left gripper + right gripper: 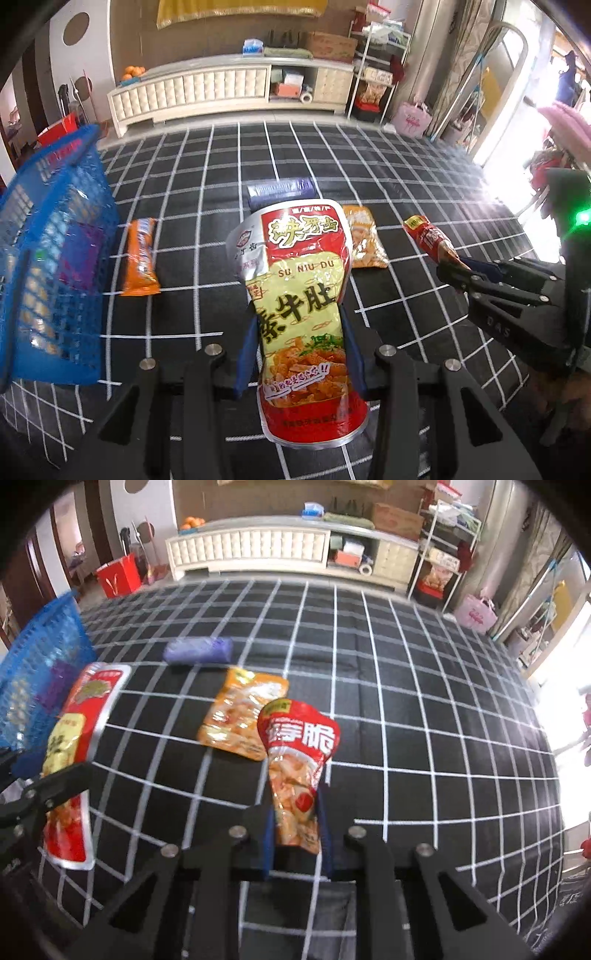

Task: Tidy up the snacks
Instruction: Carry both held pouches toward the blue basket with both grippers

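Two pouches held aloft: left tool [299, 354] clamped on red-yellow pouch [303, 314]; right tool [297, 830] clamped on red pouch [295, 760]. Beyond, lying on checked cloth [406, 701]: orange pouch [243, 716], orange bar [140, 254], purple pack [199, 650]. Blue basket [51, 258] at left, holding a purple pack.

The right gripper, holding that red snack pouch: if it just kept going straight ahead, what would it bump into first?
Probably the orange snack packet lying on the checked cloth just ahead of the right gripper and its red pouch, slightly left of centre. Depth is unclear; lifted, it might pass over.
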The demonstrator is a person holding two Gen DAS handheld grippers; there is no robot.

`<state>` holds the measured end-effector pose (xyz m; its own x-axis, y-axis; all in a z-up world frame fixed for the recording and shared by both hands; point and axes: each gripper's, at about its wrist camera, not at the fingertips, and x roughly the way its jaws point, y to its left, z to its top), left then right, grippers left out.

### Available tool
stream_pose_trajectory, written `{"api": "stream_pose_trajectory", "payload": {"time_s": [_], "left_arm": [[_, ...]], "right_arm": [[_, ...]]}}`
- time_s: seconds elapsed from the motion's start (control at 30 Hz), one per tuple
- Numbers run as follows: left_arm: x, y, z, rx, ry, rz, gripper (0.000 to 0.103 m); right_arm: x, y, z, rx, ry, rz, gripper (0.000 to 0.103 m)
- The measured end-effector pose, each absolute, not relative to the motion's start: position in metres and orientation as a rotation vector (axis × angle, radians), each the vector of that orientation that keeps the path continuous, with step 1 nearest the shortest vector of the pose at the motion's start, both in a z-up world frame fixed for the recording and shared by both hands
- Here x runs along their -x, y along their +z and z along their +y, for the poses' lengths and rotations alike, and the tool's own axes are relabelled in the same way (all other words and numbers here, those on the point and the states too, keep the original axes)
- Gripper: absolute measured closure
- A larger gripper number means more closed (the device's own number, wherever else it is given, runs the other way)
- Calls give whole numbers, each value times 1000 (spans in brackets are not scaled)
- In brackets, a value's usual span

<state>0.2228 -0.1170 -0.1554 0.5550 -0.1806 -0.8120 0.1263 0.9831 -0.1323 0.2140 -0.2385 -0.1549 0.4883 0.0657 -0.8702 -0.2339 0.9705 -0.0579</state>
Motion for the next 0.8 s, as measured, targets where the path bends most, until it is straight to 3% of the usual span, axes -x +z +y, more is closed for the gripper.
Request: {"api": "stream_pose_trajectory", "payload": {"time_s": [0.43,0.8], "left_arm": [[-176,-95,-50,102,-138,839,64],[-161,-66,30,111,-80,787,64]], "right_arm": [[-170,-66,-171,190,297,852,79],[-160,-58,-90,171,456,836,79]]}}
